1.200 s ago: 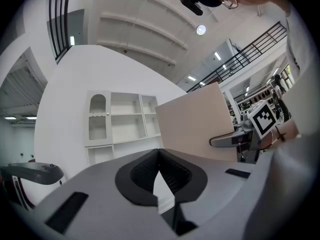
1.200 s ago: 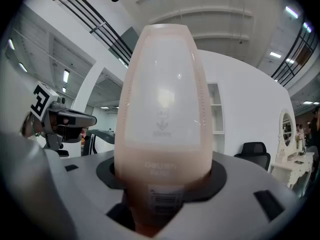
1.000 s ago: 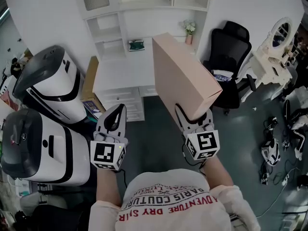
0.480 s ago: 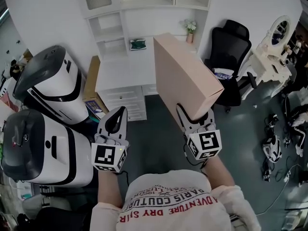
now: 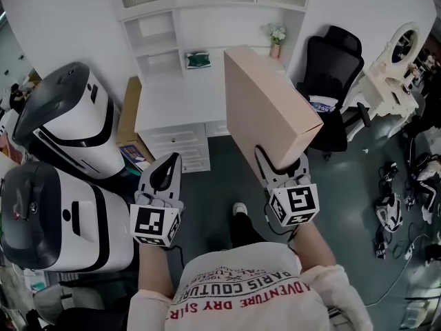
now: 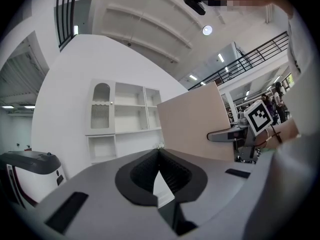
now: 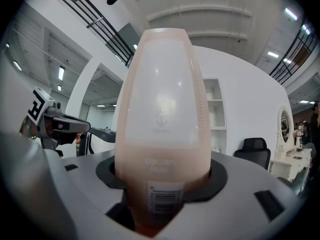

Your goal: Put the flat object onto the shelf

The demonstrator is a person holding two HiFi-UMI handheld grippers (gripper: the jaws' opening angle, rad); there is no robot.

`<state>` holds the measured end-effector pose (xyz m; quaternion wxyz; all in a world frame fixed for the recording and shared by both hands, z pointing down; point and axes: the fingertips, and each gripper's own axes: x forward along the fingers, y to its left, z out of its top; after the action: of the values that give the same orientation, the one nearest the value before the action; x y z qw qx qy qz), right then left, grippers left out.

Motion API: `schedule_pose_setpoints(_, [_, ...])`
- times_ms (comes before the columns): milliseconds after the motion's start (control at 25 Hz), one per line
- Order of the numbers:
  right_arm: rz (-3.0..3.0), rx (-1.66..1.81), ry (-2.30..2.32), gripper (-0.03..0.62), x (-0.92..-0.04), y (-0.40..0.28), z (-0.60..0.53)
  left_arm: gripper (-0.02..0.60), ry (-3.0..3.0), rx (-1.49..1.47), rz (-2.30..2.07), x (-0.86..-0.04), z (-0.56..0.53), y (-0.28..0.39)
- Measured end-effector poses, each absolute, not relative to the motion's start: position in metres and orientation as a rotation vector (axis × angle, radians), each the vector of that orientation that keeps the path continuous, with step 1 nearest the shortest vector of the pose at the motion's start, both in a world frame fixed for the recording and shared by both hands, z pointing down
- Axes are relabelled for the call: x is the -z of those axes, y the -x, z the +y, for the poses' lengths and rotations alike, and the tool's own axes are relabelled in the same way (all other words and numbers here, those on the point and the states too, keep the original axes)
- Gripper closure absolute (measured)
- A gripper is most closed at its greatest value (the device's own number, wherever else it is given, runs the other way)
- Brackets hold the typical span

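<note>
The right tool (image 5: pixel 281 167) pinches a flat pink box (image 5: pixel 269 105) standing on edge; only its own view shows the barcode label (image 7: pixel 164 198). The left tool (image 5: pixel 171 161) is pressed together, empty.

Right tongs (image 5: pixel 281 163) hold box (image 5: pixel 265 102) (tilted).

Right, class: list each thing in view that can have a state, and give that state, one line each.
right gripper: shut on the flat box
flat box: held up, not yet on the shelf
left gripper: shut, empty
desk drawers: closed
office chair: unoccupied
</note>
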<state>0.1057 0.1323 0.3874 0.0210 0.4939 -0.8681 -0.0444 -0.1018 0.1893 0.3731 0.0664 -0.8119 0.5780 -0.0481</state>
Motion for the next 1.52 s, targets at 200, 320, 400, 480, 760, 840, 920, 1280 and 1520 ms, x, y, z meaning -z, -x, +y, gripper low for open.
schedule_pose_setpoints(200, [-2.715,0.105,-1.501,0.310,-0.396,-0.102,0.080,0.568,2.430,0.165,1.749,-0.377,0.142,0.100])
schedule_pose_setpoints(320, [-2.738,0.105,-1.465,0.310,-0.395,-0.098,0.040,0.568,2.408,0.172,1.762,-0.374,0.106,0.100])
schedule_pose_setpoints(400, [-2.755,0.101,-1.447,0.310,-0.393,-0.097,0.010,0.568,2.391,0.165,1.783,-0.371,0.078,0.101])
schedule_pose_setpoints(480, [-2.775,0.092,-1.429,0.310,-0.390,-0.097,-0.022,0.568,2.378,0.166,1.796,-0.367,0.048,0.100])
schedule_pose_setpoints(760, [-2.817,0.108,-1.362,0.310,-0.381,-0.098,-0.127,0.568,2.333,0.170,1.816,-0.356,-0.052,0.091])
schedule_pose_setpoints(840, [-2.829,0.125,-1.343,0.310,-0.379,-0.099,-0.153,0.568,2.315,0.169,1.826,-0.353,-0.078,0.090])
schedule_pose_setpoints(920, [-2.830,0.136,-1.323,0.310,-0.379,-0.098,-0.176,0.568,2.304,0.173,1.842,-0.353,-0.101,0.090])
schedule_pose_setpoints(1280, [-2.815,0.082,-1.323,0.310,-0.379,-0.091,-0.238,0.568,2.309,0.154,1.850,-0.351,-0.156,0.095])
schedule_pose_setpoints(1520, [-2.738,0.215,-1.362,0.307,-0.342,-0.075,-0.264,0.568,2.330,0.146,1.791,-0.336,-0.178,0.107])
